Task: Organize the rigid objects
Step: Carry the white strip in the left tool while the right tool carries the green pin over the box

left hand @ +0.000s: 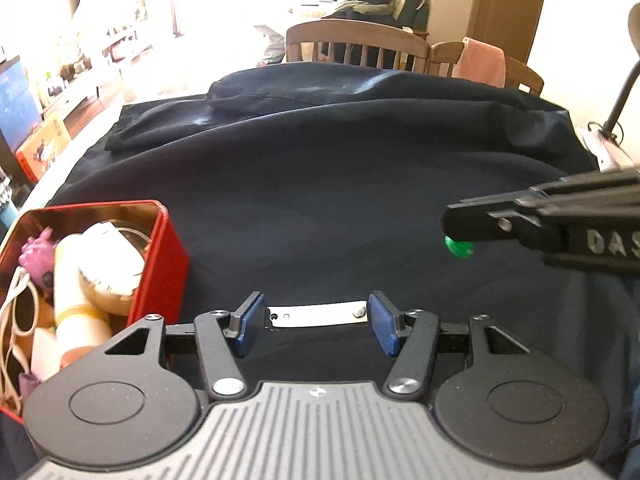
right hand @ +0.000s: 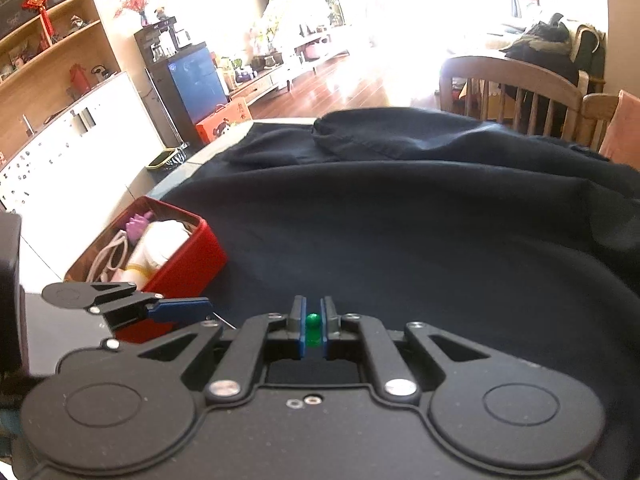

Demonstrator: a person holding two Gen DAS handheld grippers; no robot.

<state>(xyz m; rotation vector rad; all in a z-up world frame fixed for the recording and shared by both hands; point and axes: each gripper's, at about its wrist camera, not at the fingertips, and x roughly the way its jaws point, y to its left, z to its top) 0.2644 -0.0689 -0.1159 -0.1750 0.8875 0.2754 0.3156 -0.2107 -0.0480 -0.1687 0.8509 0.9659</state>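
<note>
above dark cloth [right hand: 400, 240] on table: right claw [right hand: 313, 330] clamped tight on small green piece [right hand: 312, 330]. left claw [left hand: 316, 326] half-spread, gripping silver metal plate [left hand: 318, 315] between blue pads. red tin [left hand: 160, 272] at left, filled.

The dark navy cloth [left hand: 320, 184] covering the table is matt woven fabric, soft and creased into folds at the far side. The red rectangular tin box [left hand: 162, 264] at the near left has glossy painted metal walls and a reflective coppery inner face. The small green pawn-shaped piece [right hand: 312, 330] is glossy, translucent-looking plastic. The flat silver metal plate [left hand: 318, 315] is smooth and bright, with a screw at its right end. The gripper frames are matt black plastic with a fine speckled texture and polished metal rivets; the pads [left hand: 385, 328] are smooth blue. The far wooden chairs [left hand: 356, 42] show satin light timber.
</note>
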